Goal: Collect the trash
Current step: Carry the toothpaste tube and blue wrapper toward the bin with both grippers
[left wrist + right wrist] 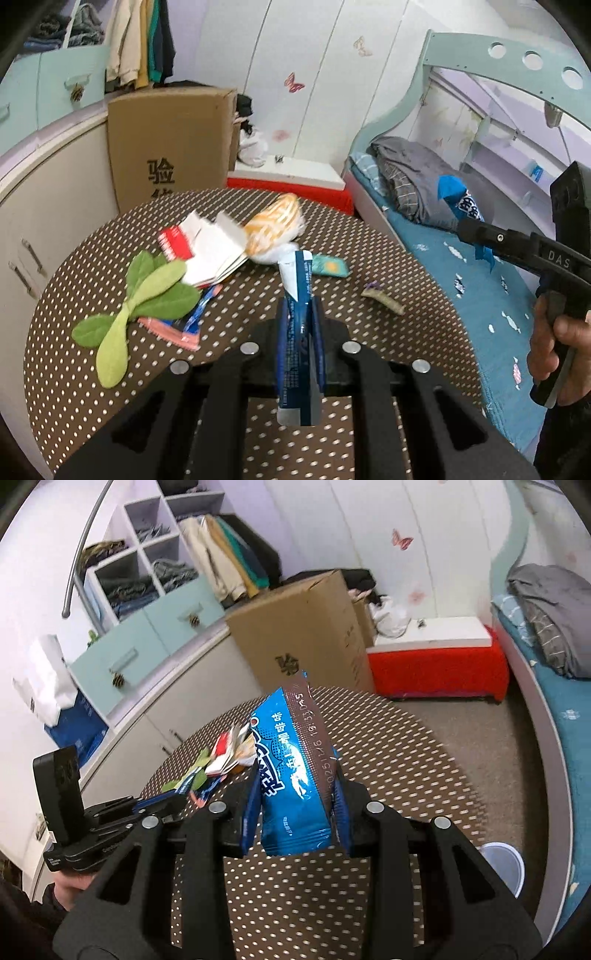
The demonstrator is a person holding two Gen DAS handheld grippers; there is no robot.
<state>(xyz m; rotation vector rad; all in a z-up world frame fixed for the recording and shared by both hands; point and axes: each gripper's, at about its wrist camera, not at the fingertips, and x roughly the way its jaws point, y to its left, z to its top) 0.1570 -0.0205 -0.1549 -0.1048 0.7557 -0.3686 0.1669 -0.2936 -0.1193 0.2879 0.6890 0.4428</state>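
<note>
Both grippers tilt down over the worktop [258, 206]: left gripper [300, 314] jaws clamp an upright blue sachet [300, 280], right gripper [297, 805] jaws pinch a blue wrapper [291, 768] standing on end.

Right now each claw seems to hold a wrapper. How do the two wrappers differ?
The wrapper in the left gripper is a slim dark blue sachet with a white torn top; the one in the right gripper is a wide bright blue snack packet with a brown sealed edge. The sachet stands edge-on and upright; the packet shows its printed face, tilted. Both are clamped and held clear of the dotted table.
</note>
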